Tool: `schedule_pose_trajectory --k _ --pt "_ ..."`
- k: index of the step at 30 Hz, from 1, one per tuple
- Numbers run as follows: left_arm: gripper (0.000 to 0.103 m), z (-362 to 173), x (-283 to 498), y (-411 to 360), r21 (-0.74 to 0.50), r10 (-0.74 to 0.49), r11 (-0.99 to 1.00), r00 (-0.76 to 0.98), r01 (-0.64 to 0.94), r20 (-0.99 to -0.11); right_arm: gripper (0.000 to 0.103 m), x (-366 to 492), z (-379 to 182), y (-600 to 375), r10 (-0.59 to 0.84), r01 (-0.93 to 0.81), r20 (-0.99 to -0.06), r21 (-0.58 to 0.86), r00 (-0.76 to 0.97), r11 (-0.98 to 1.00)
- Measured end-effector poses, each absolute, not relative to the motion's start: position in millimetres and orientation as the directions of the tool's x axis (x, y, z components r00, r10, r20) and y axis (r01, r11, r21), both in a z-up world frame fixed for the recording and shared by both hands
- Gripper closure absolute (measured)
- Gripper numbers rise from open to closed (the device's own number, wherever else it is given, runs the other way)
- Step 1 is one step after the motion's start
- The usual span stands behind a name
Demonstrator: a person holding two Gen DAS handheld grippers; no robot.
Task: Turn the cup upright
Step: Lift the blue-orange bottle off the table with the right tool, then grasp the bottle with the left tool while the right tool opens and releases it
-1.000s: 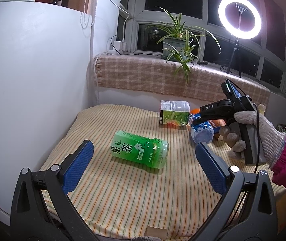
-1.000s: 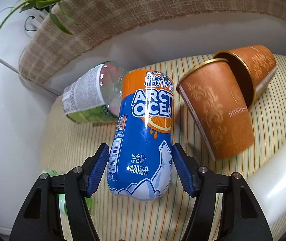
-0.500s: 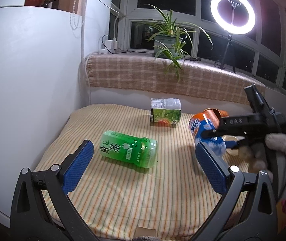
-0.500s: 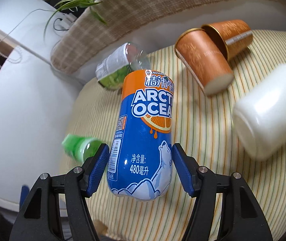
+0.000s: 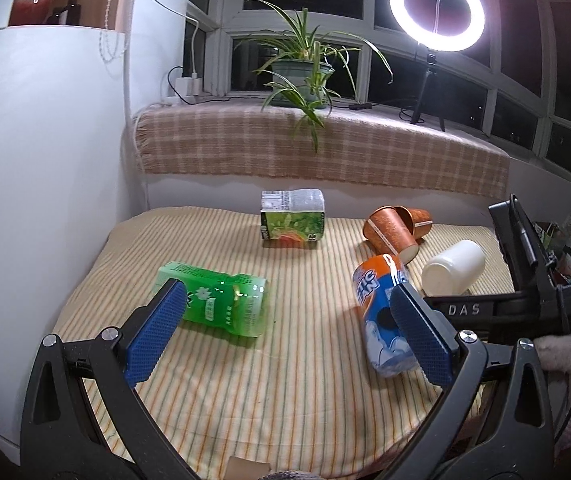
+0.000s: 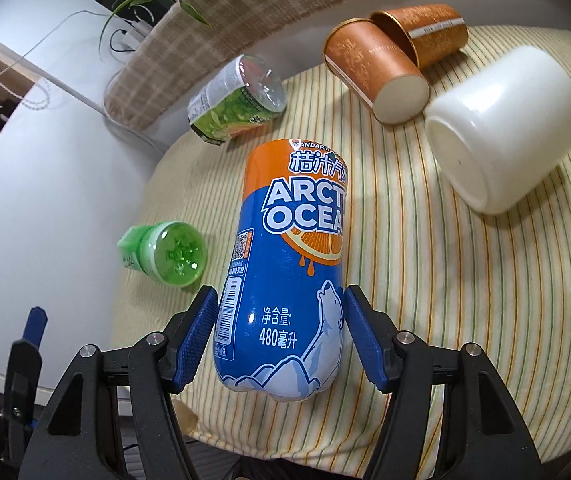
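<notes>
The right gripper [image 6: 281,340] is clamped on a blue and orange plastic drink bottle [image 6: 293,268], its blue pads pressed against the bottle's lower body on both sides. The bottle is tilted, with its orange end pointing toward the middle of the striped yellow cloth-covered table [image 6: 445,280]; whether that end touches the cloth cannot be told. In the left wrist view the same bottle [image 5: 381,312] leans near the table's right front part.

The left gripper [image 5: 285,332] hangs with its jaws spread wide and nothing between them, above the front edge of the table [image 5: 213,380]. A green plastic bottle [image 5: 221,300] lies on its side toward the front left, just beyond the left finger.

2 orange paper cups lie on their sides near the back right corner. The nearer orange cup [image 6: 377,76] shows its pale base, and the farther orange cup [image 6: 429,32] lies touching it with its open mouth beside the nearer cup's rim. Just in front of them a white plastic cup [image 6: 501,132] lies on its side by the right edge, close to the nearer orange cup.

A clear bottle with a green label [image 5: 292,220] lies near the back edge at the middle. Behind the table, a potted spider plant [image 5: 301,76] and a lit ring light [image 5: 437,4] stand on the plaid-covered window ledge [image 5: 365,152].
</notes>
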State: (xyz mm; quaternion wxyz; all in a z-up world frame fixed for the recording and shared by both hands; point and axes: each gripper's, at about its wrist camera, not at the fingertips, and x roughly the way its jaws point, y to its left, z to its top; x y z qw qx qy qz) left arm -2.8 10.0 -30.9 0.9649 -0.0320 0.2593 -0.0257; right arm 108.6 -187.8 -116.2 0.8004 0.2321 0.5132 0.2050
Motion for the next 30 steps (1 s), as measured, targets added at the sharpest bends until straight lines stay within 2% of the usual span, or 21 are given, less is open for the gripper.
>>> schedule_pose_trajectory --k 9,16,30 --pt "0.000 -34.8 3.6 2.4 -0.077 -0.080 0.996 0.851 0.047 -0.520 0.038 108.4 -123.1 -188.4 0.566 -0.079 -0.732 0.584 0.379 0.808" --pt "0.000 -36.0 8.7 -0.7 -0.086 -0.096 0.995 0.838 0.059 -0.536 0.036 105.0 -116.7 -189.2 0.561 -0.134 -0.732 0.558 0.387 0.819" --pt "0.000 -40.5 28.5 -9.5 -0.161 -0.196 0.979 0.789 0.125 -0.582 0.036 63.2 -74.3 -229.8 0.484 -0.215 -0.668 0.447 0.565 0.868"
